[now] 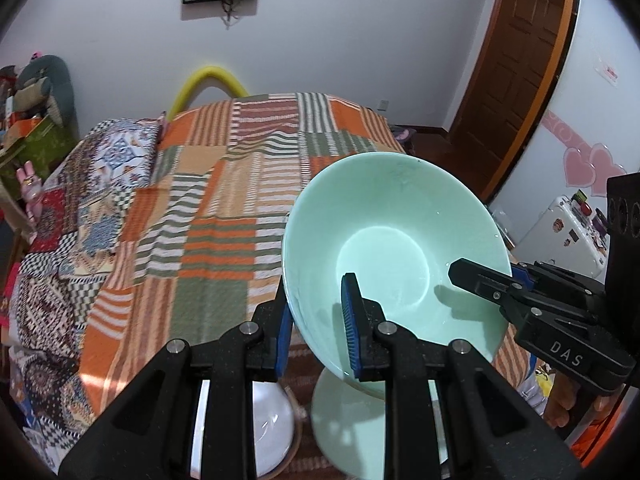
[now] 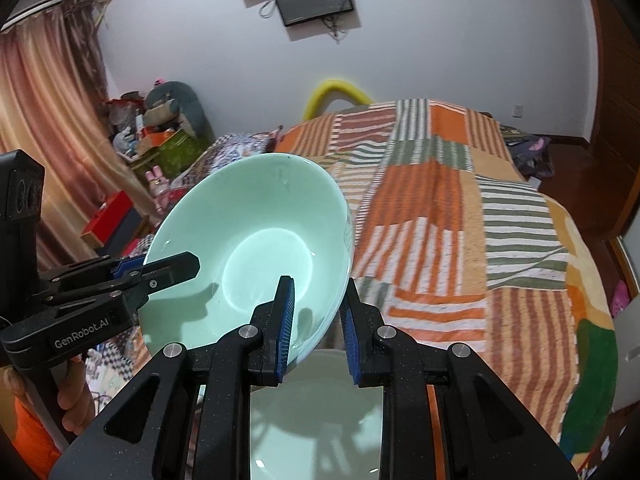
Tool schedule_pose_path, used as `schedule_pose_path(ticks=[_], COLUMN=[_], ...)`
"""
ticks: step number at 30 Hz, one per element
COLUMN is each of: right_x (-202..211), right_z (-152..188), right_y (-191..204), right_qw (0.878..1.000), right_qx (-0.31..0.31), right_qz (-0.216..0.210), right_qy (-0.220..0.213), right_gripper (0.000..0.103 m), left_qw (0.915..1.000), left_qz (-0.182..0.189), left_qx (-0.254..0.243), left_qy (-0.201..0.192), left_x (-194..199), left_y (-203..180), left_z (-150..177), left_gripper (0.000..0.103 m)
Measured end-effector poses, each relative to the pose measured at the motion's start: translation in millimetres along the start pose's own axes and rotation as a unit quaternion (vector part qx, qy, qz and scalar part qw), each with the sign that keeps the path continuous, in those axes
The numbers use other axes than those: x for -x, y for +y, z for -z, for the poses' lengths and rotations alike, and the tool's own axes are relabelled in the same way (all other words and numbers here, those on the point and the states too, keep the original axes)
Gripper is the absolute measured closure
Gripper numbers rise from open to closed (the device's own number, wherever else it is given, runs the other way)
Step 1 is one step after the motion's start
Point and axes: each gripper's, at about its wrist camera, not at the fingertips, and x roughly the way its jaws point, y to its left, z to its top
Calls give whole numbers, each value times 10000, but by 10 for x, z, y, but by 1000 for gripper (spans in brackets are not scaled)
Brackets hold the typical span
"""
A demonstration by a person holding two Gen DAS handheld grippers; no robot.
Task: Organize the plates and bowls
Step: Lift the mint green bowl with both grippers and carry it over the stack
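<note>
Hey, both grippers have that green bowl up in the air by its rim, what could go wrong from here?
1. The green bowl is tilted and held only at its rim by the left gripper and right gripper; smooth glaze could slip from the pads.
2. If the two hands drift apart or twist, one grip may pop off.
3. Dishes sit right below, so a drop could chip both.

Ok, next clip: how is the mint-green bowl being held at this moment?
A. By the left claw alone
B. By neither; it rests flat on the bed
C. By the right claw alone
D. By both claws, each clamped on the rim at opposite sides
D: the left claw and the right claw each pinch the rim of the mint-green bowl from opposite sides, holding it tilted above the bed.
</note>
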Motion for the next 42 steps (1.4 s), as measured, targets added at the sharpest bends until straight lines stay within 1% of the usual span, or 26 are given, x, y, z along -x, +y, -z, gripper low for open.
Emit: schedule_pose_path(ticks=[9,15,21,30,42], right_x=[-105,-212,-348,-519,-699], right_z=[109,193,280,441,656], right_y=[395,660,881,1091,1110], right_qw=[9991,9975,9954,9931,9911], right_qx=[243,384,499,608,576], right_qz=[-340,-568,-747,-806,-697], right_qy=[69,187,337,591,981], right_gripper=[82,81,81,81,81], left_qw=[9991,9976,9960,9937,9918], left_qz=[-339,-555,-663,-728,-614], left_qx=[216,393,597,849,1050], left_qy=[-133,-123,-91,66,394], left_x=[290,415,492,419,163], left_y=[340,604,846,1094,1223], left_z=[254,448,635,888,1111], left_gripper=[81,81,81,81,81])
